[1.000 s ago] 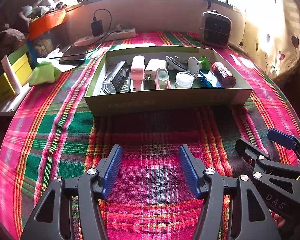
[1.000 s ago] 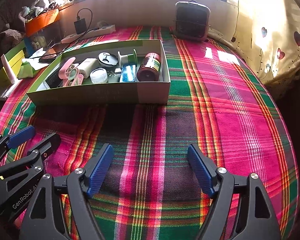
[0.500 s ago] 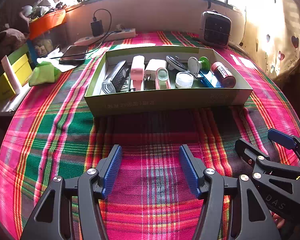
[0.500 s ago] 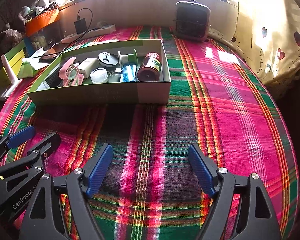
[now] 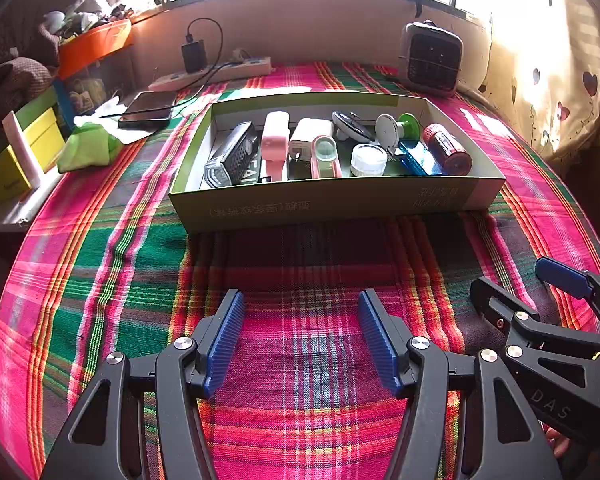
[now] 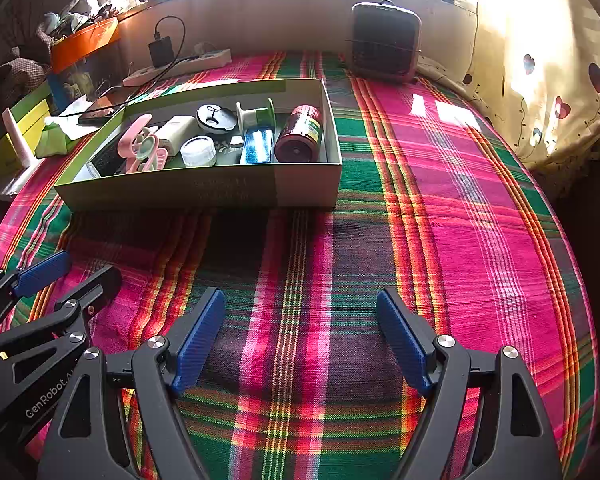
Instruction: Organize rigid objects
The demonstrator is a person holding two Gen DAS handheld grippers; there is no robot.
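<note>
A shallow green cardboard box (image 5: 332,202) (image 6: 204,190) sits on the plaid cloth ahead of both grippers. It holds several small items: a black grater-like tool (image 5: 232,156), a pink device (image 5: 275,138), a white charger (image 5: 309,136), a white jar (image 5: 367,160) (image 6: 198,151), a green spool (image 5: 398,130) (image 6: 256,114), a blue case (image 5: 418,158) (image 6: 256,145) and a red jar (image 5: 448,149) (image 6: 300,134). My left gripper (image 5: 300,338) is open and empty over the cloth. My right gripper (image 6: 300,344) is open and empty, to the right of the left one.
A small heater (image 5: 430,58) (image 6: 384,42) stands at the back by the wall. A power strip (image 5: 212,72), a phone (image 5: 148,108) and a green cloth (image 5: 88,150) lie at the back left. Yellow boxes (image 5: 16,156) sit at the left edge.
</note>
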